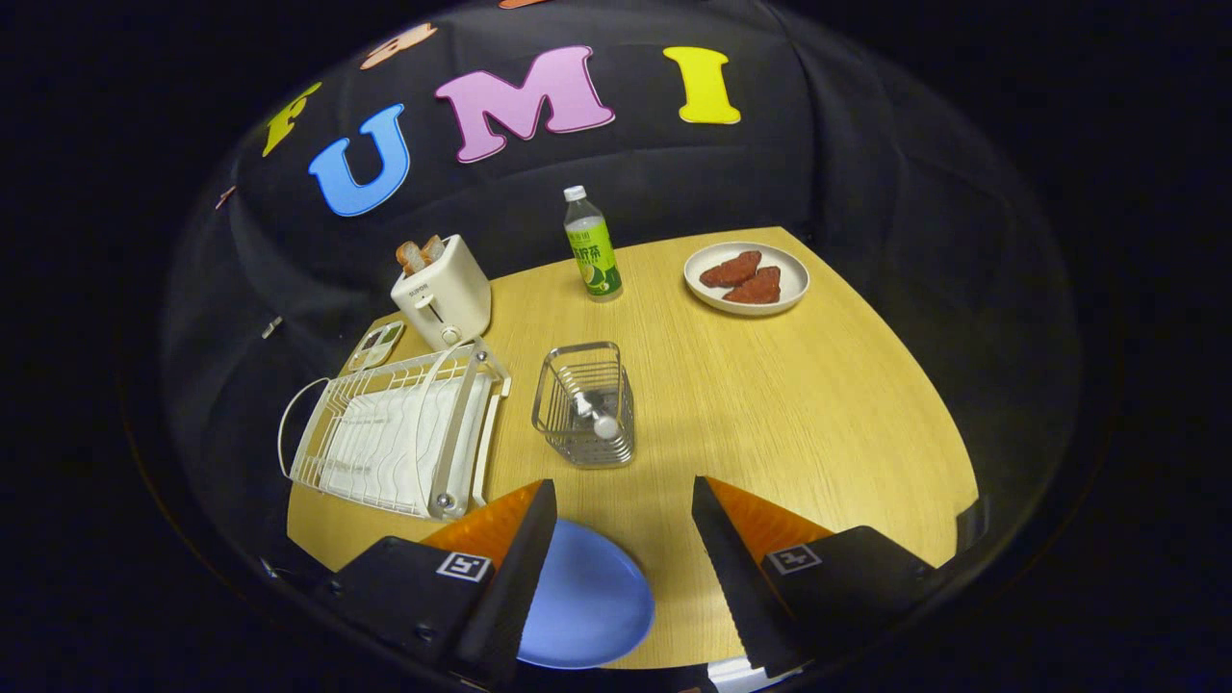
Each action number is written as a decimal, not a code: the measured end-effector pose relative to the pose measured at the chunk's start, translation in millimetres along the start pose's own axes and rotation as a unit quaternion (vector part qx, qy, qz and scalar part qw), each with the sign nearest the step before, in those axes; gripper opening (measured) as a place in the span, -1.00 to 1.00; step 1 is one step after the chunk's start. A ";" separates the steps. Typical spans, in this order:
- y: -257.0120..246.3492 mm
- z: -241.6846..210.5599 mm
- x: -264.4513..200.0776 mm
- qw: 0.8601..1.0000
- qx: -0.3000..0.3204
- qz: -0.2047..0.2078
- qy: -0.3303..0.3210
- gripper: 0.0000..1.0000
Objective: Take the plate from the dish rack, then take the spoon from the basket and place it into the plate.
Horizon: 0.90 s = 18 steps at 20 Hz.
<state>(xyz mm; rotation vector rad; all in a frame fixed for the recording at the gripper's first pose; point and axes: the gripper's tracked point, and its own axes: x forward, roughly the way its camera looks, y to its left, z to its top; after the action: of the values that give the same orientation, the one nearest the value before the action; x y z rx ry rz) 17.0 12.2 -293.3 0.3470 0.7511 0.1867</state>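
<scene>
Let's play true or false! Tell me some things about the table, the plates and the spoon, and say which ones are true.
1. The blue plate lies flat on the table, partly between the fingers of the hand-held gripper. True.
2. The spoon is already on the blue plate. False: it sits in the wire basket.
3. The hand-held gripper is squeezing the basket. False: its fingers are open, holding nothing.
4. The white plate holds two reddish-brown food pieces. True.
5. The bottle lies on its side. False: it stands upright.
6. The dish rack sits beside the toaster. True.
</scene>
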 end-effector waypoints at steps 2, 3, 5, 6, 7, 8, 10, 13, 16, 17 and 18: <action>-1.0 10.4 7.2 1.000 -0.022 -0.004 0.002 0.76; 0.0 13.8 11.9 1.000 -0.029 -0.004 0.003 0.76; 3.5 15.1 23.9 0.999 -0.037 0.000 0.013 0.74; 6.2 13.8 30.2 0.999 -0.040 0.003 0.020 0.71; 8.5 12.9 35.3 0.999 -0.041 0.005 0.026 0.65; 10.7 13.3 41.5 0.999 -0.043 0.006 0.029 0.57; 10.4 12.5 52.4 0.998 -0.045 0.000 0.035 0.28; 13.9 13.9 63.5 0.998 -0.043 -0.002 0.043 -0.03; 13.2 12.9 68.7 0.998 -0.046 -0.010 0.053 -0.30; 13.5 11.0 69.6 0.997 -0.045 -0.010 0.058 -0.48; 13.5 10.3 70.5 0.997 -0.044 -0.012 0.061 -0.54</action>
<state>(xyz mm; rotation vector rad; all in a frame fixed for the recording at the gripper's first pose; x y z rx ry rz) 74.2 42.5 -326.0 0.2439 0.8637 0.2200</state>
